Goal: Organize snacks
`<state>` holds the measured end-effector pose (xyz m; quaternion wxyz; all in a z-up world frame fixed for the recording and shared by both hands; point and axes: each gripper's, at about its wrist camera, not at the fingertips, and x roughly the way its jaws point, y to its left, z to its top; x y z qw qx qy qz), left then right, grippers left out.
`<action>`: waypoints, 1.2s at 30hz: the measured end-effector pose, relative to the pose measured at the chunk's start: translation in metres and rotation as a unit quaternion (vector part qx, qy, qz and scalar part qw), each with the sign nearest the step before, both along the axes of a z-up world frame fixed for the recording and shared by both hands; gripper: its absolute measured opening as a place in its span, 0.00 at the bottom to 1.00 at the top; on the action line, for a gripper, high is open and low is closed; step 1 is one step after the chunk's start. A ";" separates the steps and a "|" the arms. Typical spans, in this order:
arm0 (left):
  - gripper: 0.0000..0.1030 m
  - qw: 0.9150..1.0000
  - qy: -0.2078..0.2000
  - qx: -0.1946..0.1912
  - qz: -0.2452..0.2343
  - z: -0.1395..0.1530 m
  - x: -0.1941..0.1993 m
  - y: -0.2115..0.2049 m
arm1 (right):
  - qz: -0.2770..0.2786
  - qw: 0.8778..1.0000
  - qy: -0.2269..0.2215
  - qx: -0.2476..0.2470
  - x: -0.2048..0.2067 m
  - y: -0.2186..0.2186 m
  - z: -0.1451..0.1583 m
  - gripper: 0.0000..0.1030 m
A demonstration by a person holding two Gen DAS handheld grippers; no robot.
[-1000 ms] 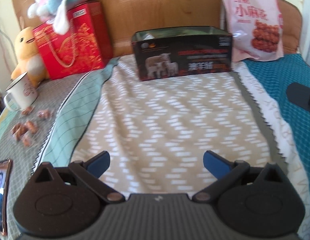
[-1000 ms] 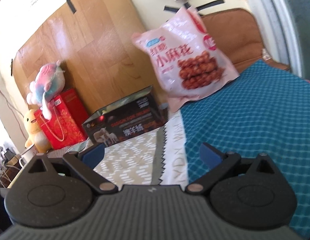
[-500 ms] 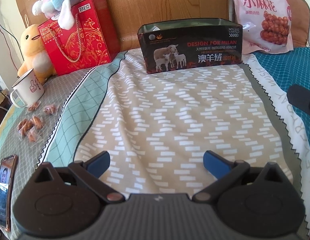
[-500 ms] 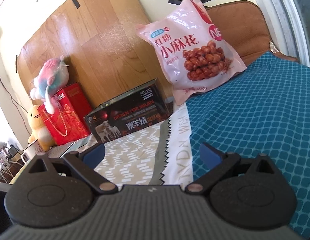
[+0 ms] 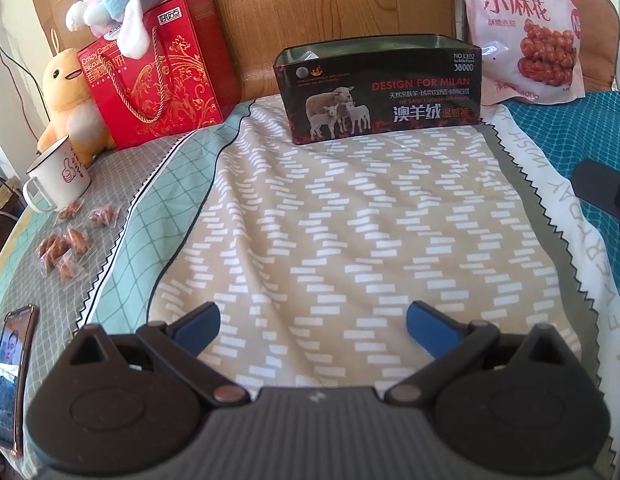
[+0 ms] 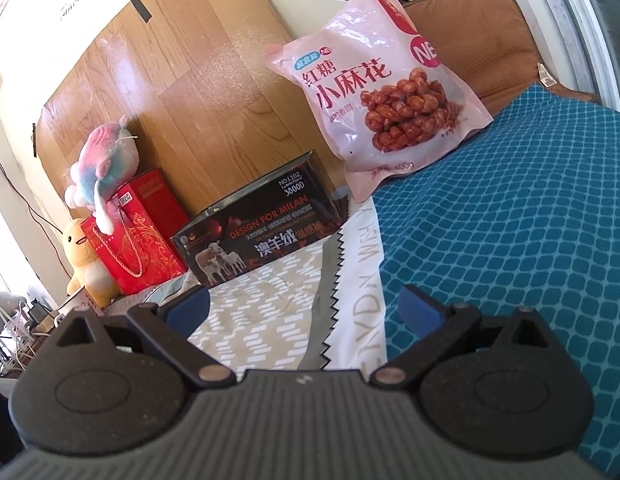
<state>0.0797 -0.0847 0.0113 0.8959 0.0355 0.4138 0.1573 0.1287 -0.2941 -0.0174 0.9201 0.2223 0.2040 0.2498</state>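
Your left claw (image 5: 313, 321) and right claw (image 6: 304, 308) both gape wide, empty, over the patterned bed cover (image 5: 349, 216). The pink snack bag (image 6: 383, 84) leans on the wooden board (image 6: 182, 92), its top cut off in your left view.

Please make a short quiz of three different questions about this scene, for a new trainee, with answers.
1. True or false: the left gripper holds a snack.
2. What leans on the wall right of the black box? A) pink snack bag B) cup C) phone
3. Fill in: the small wrapped snacks lie beside the white ____.

Key: 1 false, both grippers, also the right gripper, are open and empty. 2 A, the pink snack bag. 3 cup.
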 end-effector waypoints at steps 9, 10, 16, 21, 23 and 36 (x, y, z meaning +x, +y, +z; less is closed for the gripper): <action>1.00 1.000 0.001 0.002 -0.002 0.000 0.000 -0.001 | 0.000 1.000 0.000 0.001 0.000 0.000 0.000 0.99; 1.00 1.000 0.001 0.002 -0.002 0.001 0.000 -0.001 | 0.000 1.000 0.000 0.000 0.000 0.000 0.000 0.99; 1.00 1.000 0.001 0.001 -0.002 0.000 -0.001 -0.001 | 0.000 1.000 0.000 0.000 -0.001 0.000 0.000 0.99; 1.00 1.000 0.000 0.001 -0.002 0.000 0.001 -0.001 | 0.000 1.000 -0.001 0.000 -0.001 0.000 0.000 0.99; 1.00 1.000 -0.002 0.002 -0.002 0.000 0.001 -0.002 | 0.000 1.000 -0.001 0.000 -0.001 0.000 0.000 0.99; 1.00 1.000 -0.011 0.007 -0.006 0.002 -0.001 -0.004 | 0.000 1.000 -0.002 -0.001 -0.001 0.000 0.000 0.99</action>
